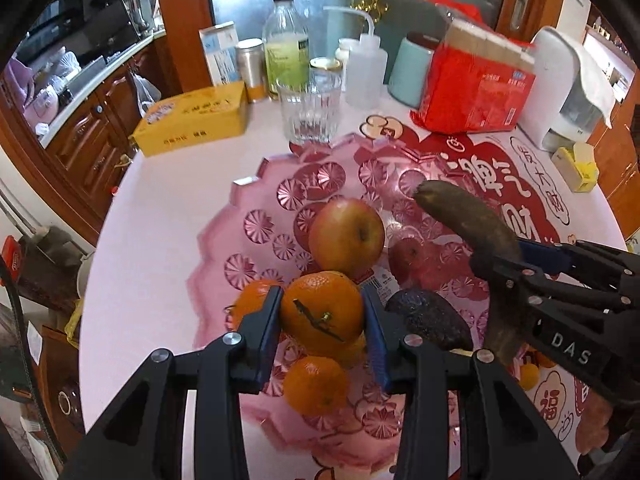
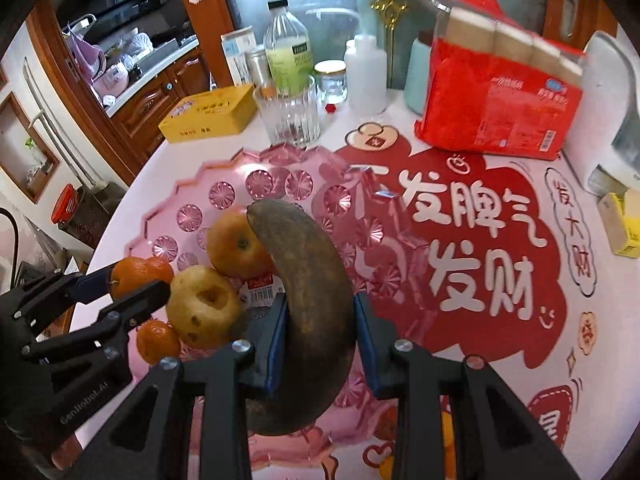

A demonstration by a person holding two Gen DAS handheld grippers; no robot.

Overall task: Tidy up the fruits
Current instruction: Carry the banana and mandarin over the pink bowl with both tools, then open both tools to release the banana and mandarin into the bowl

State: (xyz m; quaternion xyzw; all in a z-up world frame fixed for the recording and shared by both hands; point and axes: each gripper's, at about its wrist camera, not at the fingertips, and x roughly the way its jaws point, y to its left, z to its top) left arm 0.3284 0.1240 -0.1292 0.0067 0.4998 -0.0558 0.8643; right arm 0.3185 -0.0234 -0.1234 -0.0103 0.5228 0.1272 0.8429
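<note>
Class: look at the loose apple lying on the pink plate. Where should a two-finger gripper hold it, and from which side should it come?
Grip the apple across its widest middle, coming down from above. It lies on the pink plate with its stem dimple turned sideways, so the rounded flanks are exposed from above. An orange sits close at its near side, so the fingers should probably straddle it left to right.

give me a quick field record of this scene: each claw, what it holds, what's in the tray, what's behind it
left claw: shut on orange
right claw: shut on banana, dark brown
tray: pink, patterned, on the table
in tray: apple, avocado, more oranges, a yellowish pitted fruit
position: both claws over the tray
behind tray: glass, yellow box, red pack
</note>
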